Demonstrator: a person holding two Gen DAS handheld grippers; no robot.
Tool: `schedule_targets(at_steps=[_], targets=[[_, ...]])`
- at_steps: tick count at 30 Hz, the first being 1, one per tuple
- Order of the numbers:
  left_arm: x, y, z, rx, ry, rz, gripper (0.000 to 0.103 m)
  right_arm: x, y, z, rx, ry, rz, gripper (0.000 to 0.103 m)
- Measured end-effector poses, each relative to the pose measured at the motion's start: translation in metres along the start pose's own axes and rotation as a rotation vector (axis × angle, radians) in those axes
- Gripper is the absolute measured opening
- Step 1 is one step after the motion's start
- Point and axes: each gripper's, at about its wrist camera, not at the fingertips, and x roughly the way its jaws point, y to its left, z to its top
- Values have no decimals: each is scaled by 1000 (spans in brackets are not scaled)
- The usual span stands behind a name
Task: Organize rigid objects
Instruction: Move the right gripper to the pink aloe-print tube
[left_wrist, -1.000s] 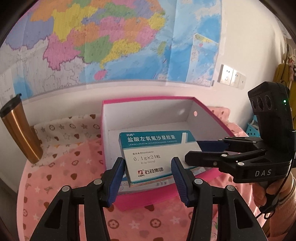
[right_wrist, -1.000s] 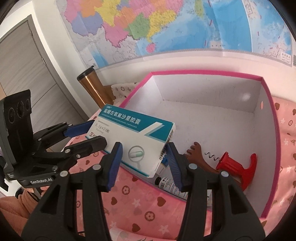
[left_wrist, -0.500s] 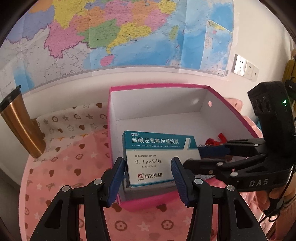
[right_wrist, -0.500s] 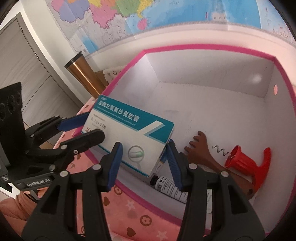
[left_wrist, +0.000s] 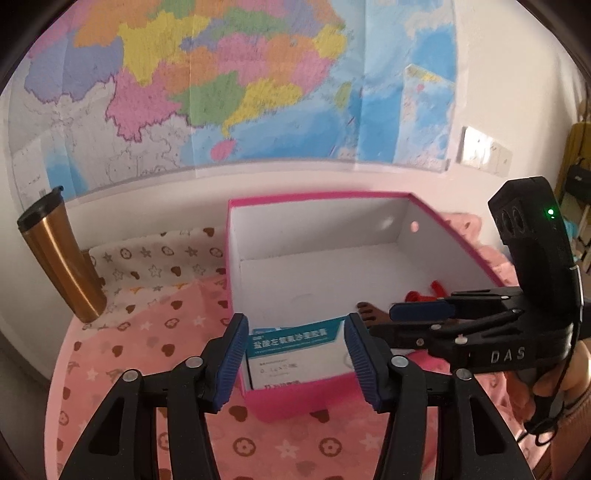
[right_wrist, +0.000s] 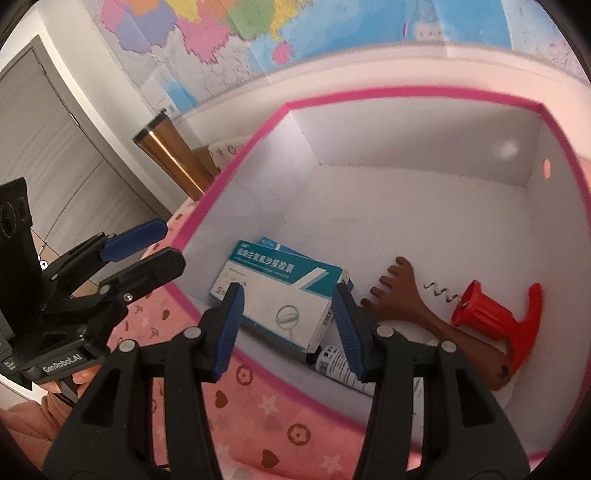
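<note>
While the medicine box (right_wrist: 280, 295) is lying in the near left corner of the pink storage box (right_wrist: 236, 162), the left gripper (left_wrist: 293, 354) is opening off it and the right gripper (right_wrist: 286, 325) is hanging apart, so I'd judge the drop-off is finishing and both need backing clear.

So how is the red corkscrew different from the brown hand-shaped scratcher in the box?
The corkscrew is bright red and stubby, with a metal spiral. The scratcher is brown and long, ending in little fingers. The corkscrew lies nearer the box's right wall; the scratcher lies beside the medicine carton. Both lie flat on the box floor.
</note>
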Motion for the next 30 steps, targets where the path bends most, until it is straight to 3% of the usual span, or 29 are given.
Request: schedule_targets(at_steps=[6, 14, 18, 24, 30], targets=[[-26, -12, -15, 3, -31, -76, 61, -42, 8, -8, -20, -82, 19, 52], [-32, -31, -58, -15, 61, -223, 61, -96, 7, -47, -39, -147, 18, 52], [-25, -39, -79, -49, 128, -296, 61, -102, -3, -75, -13, -114, -19, 52], [-19, -51, -99, -51, 194, -333, 61, -90, -30, -113, 64, -25, -103, 52], [-16, -59, -115, -53, 254, -342, 60, -80, -50, -135, 134, 14, -127, 52]])
